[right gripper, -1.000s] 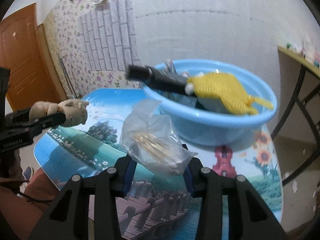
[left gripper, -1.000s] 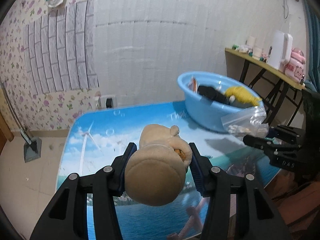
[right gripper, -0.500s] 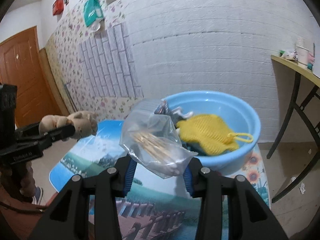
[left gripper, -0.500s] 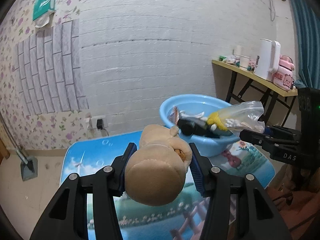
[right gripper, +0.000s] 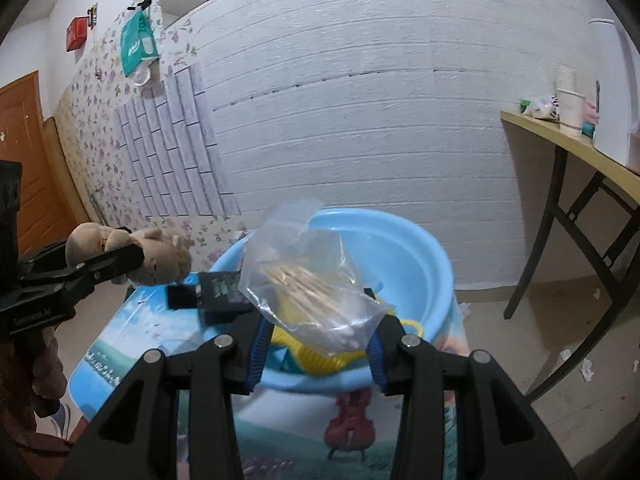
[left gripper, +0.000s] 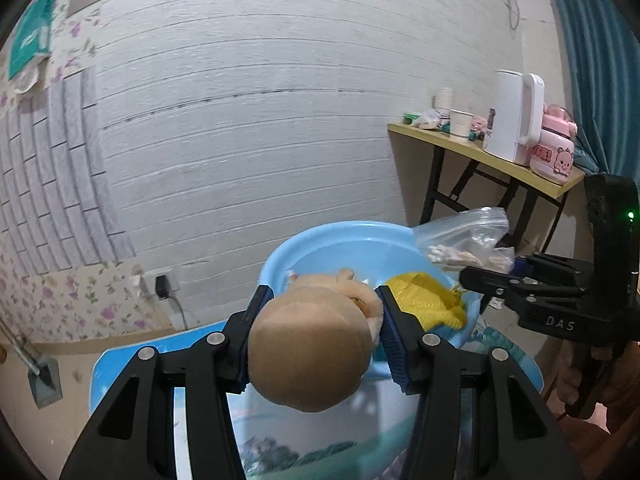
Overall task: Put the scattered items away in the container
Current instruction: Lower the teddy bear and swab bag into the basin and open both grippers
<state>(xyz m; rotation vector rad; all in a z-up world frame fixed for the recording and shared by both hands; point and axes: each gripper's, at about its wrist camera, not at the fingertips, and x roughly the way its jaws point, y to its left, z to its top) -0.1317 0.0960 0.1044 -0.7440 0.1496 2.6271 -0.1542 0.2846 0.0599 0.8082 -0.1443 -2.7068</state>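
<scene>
My left gripper (left gripper: 320, 320) is shut on a tan plush toy (left gripper: 312, 344) and holds it in the air at the near rim of the blue basin (left gripper: 320, 248). The toy also shows in the right wrist view (right gripper: 156, 256). My right gripper (right gripper: 316, 340) is shut on a clear plastic bag of cotton swabs (right gripper: 312, 280), held above the basin (right gripper: 424, 264). The bag also shows in the left wrist view (left gripper: 468, 240). Inside the basin lie a yellow knitted item (left gripper: 428, 304) and a black box (right gripper: 224, 296).
The basin stands on a low table with a printed landscape cover (right gripper: 132, 340). A side table (left gripper: 480, 156) at the right carries a white kettle (left gripper: 516, 116), cups and a pink jar. A white brick wall is behind. A brown door (right gripper: 24, 160) is at the left.
Both grippers have risen and moved forward toward the basin with their loads. The basin now sits lower and closer in both views.
</scene>
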